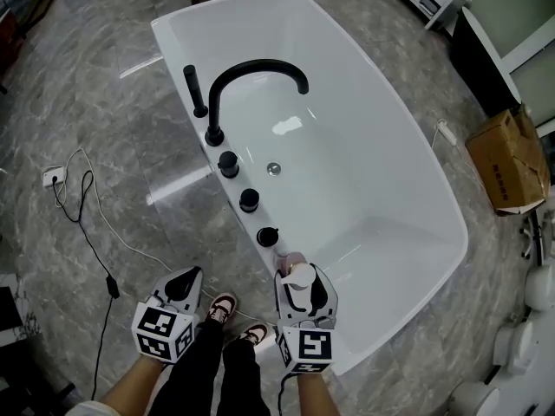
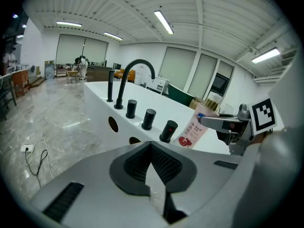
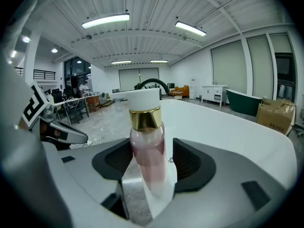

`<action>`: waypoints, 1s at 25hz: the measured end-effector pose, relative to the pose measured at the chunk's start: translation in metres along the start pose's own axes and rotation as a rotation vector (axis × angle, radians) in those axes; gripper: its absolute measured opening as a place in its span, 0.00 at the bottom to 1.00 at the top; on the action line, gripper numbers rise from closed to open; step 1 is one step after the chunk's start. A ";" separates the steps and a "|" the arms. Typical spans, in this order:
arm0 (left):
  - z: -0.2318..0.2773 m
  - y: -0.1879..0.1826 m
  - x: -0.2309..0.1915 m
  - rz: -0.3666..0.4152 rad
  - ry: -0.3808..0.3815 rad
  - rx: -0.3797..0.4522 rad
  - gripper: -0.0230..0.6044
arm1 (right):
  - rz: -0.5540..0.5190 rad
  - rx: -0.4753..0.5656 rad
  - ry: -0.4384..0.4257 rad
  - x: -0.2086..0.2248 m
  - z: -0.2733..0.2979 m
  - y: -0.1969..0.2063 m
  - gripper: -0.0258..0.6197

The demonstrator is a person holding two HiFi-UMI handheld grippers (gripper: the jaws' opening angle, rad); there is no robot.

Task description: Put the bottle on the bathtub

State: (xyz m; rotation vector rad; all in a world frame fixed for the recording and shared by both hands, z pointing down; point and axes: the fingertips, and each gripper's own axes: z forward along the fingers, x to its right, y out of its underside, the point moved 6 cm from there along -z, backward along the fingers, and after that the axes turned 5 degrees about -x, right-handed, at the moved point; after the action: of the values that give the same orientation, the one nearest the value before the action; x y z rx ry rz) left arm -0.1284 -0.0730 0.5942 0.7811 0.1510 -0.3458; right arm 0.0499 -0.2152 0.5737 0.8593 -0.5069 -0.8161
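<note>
Our left gripper [image 1: 186,277] hung beside the bathtub [image 1: 178,59] with its jaws pressed together and empty, out of the way. Our right gripper [image 1: 296,277] pinched the pink bottle [image 3: 147,146] by its body over the bathtub's near rim, just short of the nearest knob [image 1: 267,237], apparently to set it down there. The faucet [image 1: 251,76] stood farther along that rim.

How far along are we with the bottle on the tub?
Pickup is done: the right hand-held gripper is shut on the bottle, by the bathtub rim near the knobs. Left to do: stand it there and release. The left hand-held gripper is shut, empty.
</note>
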 end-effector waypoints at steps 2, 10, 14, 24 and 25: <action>-0.003 -0.004 0.005 0.006 0.005 0.002 0.04 | 0.008 0.006 0.001 0.000 -0.008 -0.002 0.45; -0.017 -0.022 0.030 0.023 0.027 0.016 0.04 | 0.040 0.007 -0.001 0.002 -0.036 -0.009 0.45; -0.027 -0.033 0.040 0.033 0.036 0.029 0.04 | 0.084 0.016 0.008 0.004 -0.054 -0.014 0.45; -0.058 -0.070 0.066 0.059 0.049 0.116 0.04 | 0.227 0.103 0.066 0.021 -0.112 -0.047 0.43; -0.060 -0.074 0.067 0.061 0.049 0.127 0.04 | 0.235 0.120 0.077 0.025 -0.117 -0.054 0.42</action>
State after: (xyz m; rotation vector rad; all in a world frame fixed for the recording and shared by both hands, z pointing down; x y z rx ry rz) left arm -0.0926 -0.0957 0.4859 0.9185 0.1523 -0.2803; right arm 0.1222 -0.2021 0.4651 0.9183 -0.5808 -0.5401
